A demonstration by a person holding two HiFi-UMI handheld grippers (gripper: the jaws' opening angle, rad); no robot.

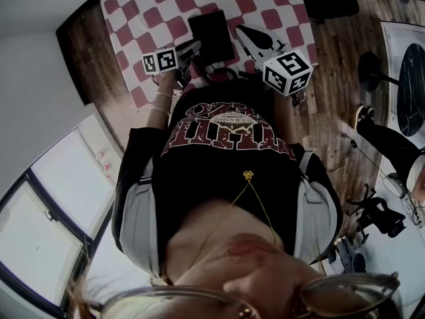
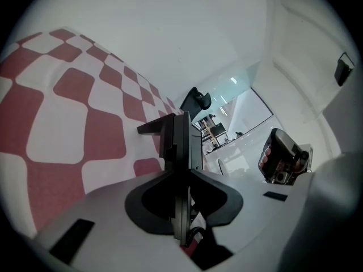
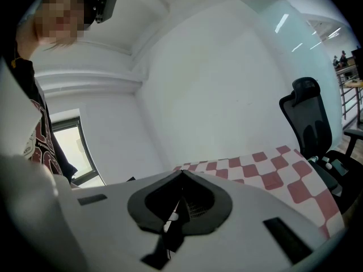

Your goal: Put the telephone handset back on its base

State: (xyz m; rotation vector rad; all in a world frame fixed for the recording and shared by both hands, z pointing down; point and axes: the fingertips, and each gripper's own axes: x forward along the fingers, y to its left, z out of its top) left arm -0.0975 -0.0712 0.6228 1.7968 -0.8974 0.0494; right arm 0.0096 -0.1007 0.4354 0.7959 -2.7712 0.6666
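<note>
Closest in, the left gripper has its jaws drawn in on a thin black slab that runs straight down the seam between them. I take this for the handset. It is held lengthwise, so its long axis lies along the jaws. A raised end sticks out past the tips toward the checked side, and a bit of coiled cord shows down by the gripper's body. The gripper is rolled over, so the red-and-white checked surface fills the left of its view.

The right gripper has its jaws together with nothing between them. It points up and away at a plain white wall, with only a strip of the surface below and an office chair off to one side.

In the head view, a flat black rectangle lies on the surface between the two grippers. By my reading this is the base. The left gripper's tips are at its near left edge, and the right gripper's pale fingers are just beside its right edge.

The coming move turns on that relation. The base lies just ahead of the loaded left gripper and slightly toward the right one. The handset needs to be carried over the base, lined up with the base's cradle, and lowered flat. I cannot make out the cradle from here, so the exact turn needed is uncertain.
</note>
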